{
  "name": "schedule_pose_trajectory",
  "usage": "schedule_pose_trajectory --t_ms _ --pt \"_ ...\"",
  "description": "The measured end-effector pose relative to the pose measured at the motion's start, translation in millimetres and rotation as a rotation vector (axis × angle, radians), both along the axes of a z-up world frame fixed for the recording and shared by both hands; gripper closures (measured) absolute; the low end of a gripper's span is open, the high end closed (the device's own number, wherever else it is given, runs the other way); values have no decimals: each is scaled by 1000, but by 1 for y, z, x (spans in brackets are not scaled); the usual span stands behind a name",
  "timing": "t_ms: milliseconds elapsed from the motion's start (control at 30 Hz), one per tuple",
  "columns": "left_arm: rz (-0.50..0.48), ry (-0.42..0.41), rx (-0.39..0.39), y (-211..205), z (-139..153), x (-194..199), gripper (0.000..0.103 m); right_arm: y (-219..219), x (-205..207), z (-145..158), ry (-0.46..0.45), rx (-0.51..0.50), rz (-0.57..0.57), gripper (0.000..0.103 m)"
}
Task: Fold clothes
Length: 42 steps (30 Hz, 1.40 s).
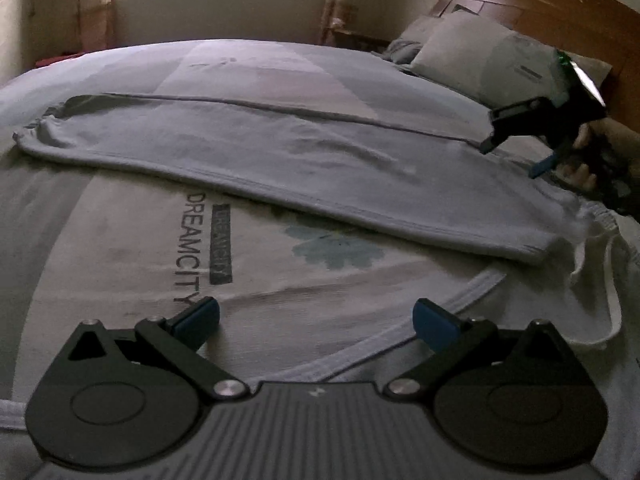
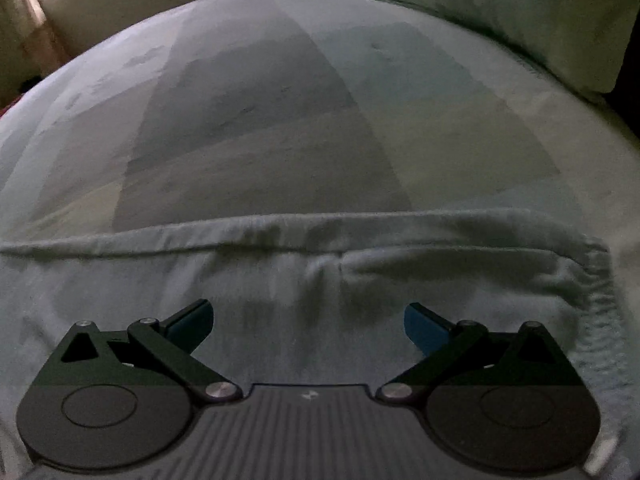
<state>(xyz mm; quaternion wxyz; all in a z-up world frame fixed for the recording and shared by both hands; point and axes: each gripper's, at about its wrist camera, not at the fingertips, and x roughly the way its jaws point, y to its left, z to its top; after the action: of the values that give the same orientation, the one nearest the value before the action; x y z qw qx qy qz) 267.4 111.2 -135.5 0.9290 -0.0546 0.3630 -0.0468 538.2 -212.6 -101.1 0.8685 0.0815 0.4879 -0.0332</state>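
I am holding the left claw (image 1: 316,320) wide open and empty, hovering over the bed (image 1: 120,240); the grey trousers (image 1: 280,160) are lying lengthwise, halved leg on leg, across the bed; I am keeping the right claw (image 2: 308,324) spread wide, gripping nothing, over their waistband end (image 2: 520,256); I am worrying that a shallow pinch could drag only the top layer and skew the fold.

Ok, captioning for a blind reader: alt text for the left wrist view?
Grey trousers lie flat across a bed, the open left tongs empty in front. The right tongs hover open at the waistband end, beside pillows.
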Motion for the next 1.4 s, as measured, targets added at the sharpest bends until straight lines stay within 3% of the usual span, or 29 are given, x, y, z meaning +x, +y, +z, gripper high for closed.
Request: schedule_pose_trajectory --t_ms 67,167,333,433,567,700,767,867,967,1133,1267,1400 --pt "-5 -1 27 -3 -1 1 1 4 10 -10 17 -34 -15 0" --pt "-12 -3 48 -6 -1 0 1 4 16 -14 -27 -73 -24 0" --pt "-5 -13 13 2 2 -3 1 8 17 -2 -32 -91 -42 0" --pt "-4 -13 -2 6 4 -5 1 27 2 12 -62 -94 45 0" --pt "-9 0 17 10 5 -5 1 67 -8 20 -34 -75 192 0" --pt "-10 11 38 13 6 -5 1 133 -10 24 -75 -186 367 0" --pt "10 18 37 20 4 -5 1 158 -7 20 -75 -192 423 0" --pt "38 25 21 29 3 -4 1 187 1 5 -56 -199 461 0" --pt "45 23 14 34 3 -6 1 194 15 -12 -63 -206 422 0" --pt "45 26 19 35 2 -7 1 184 8 1 -124 -94 362 0" --pt "42 26 35 32 3 -7 1 182 -18 17 -120 38 475 0" --pt "27 18 37 28 5 -8 1 183 -45 25 -95 50 562 0"
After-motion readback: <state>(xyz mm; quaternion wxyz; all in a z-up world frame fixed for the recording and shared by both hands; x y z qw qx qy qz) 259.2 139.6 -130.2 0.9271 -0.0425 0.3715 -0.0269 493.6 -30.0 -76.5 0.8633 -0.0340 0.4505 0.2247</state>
